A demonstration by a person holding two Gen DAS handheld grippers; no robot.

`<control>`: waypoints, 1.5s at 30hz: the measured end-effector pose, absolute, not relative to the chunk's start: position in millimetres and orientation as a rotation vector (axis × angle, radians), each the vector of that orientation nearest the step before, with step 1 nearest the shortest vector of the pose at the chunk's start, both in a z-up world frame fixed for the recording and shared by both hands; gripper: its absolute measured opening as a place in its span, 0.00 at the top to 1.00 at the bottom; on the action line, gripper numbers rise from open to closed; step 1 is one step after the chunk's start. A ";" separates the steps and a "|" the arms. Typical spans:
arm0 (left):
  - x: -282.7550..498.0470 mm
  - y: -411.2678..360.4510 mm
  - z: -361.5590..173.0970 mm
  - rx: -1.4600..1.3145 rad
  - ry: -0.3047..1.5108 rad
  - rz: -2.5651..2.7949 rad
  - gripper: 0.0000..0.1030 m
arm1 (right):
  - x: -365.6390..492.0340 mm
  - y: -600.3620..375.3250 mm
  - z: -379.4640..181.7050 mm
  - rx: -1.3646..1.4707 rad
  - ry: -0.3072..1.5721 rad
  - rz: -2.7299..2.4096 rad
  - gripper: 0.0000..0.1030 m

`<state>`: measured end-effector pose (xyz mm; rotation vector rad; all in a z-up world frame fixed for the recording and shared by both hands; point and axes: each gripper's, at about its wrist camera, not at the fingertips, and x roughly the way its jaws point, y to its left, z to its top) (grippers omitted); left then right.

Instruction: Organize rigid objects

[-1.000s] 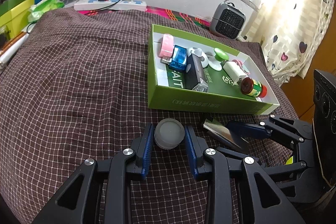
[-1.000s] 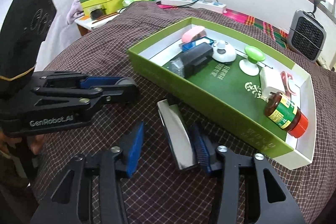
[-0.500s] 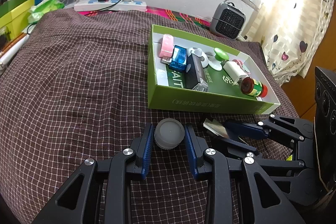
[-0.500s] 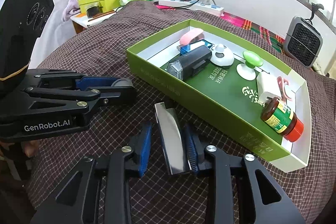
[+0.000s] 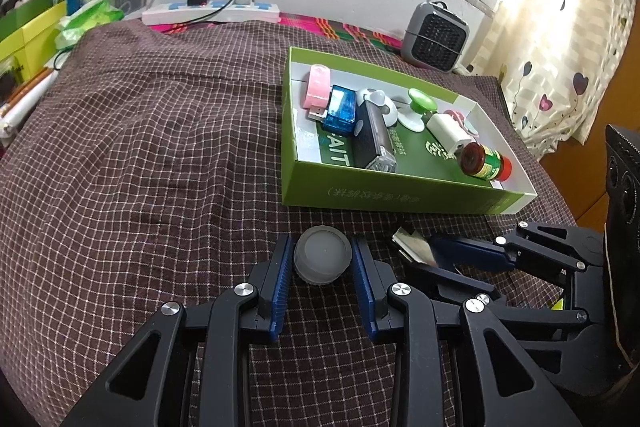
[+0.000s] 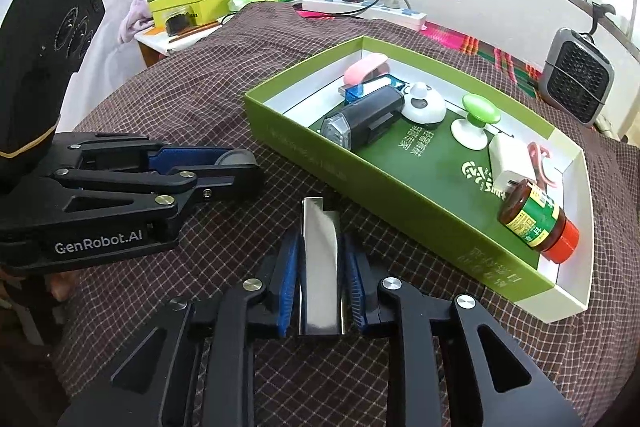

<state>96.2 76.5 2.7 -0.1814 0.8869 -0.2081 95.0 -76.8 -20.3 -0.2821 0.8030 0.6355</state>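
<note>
Your left hand-held gripper (image 5: 323, 261) is closed snugly on the round grey plastic cap (image 5: 322, 259), blue pads pressing its ribbed sides so it cannot roll. Your right hand-held gripper (image 6: 320, 281) is closed on the flat shiny metal plate (image 6: 322, 277), pinched by its long edges, which keeps the slippery face free. Both pieces sit low over the brown checked cloth (image 5: 140, 167) covering the counter, just beside the near wall of the shallow green cardboard box (image 5: 392, 193). That suits a short carry, since the box already holds the sorted things: a pink oval case (image 5: 318, 85), a blue translucent card reader (image 5: 340, 109), a dark cylindrical device (image 5: 374, 143) and a red-capped jar with a green label (image 5: 484, 163). I judge the lift over the wall comes next. "GenRobot.AI" reads on the left tool in the right view; the box's Chinese characters and "AIT" stay only partly legible.
</note>
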 end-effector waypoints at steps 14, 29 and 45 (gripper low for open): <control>84.4 75.1 4.7 -0.161 0.885 -0.202 0.73 | 83.1 -76.8 -17.2 -0.251 0.800 0.647 0.77; 70.5 70.2 10.8 -0.140 0.873 -0.213 0.73 | 69.7 -86.9 -11.6 -0.209 0.789 0.621 0.77; 64.2 63.0 34.2 -0.123 0.820 -0.222 0.73 | 62.4 -100.0 9.6 -0.166 0.738 0.578 0.77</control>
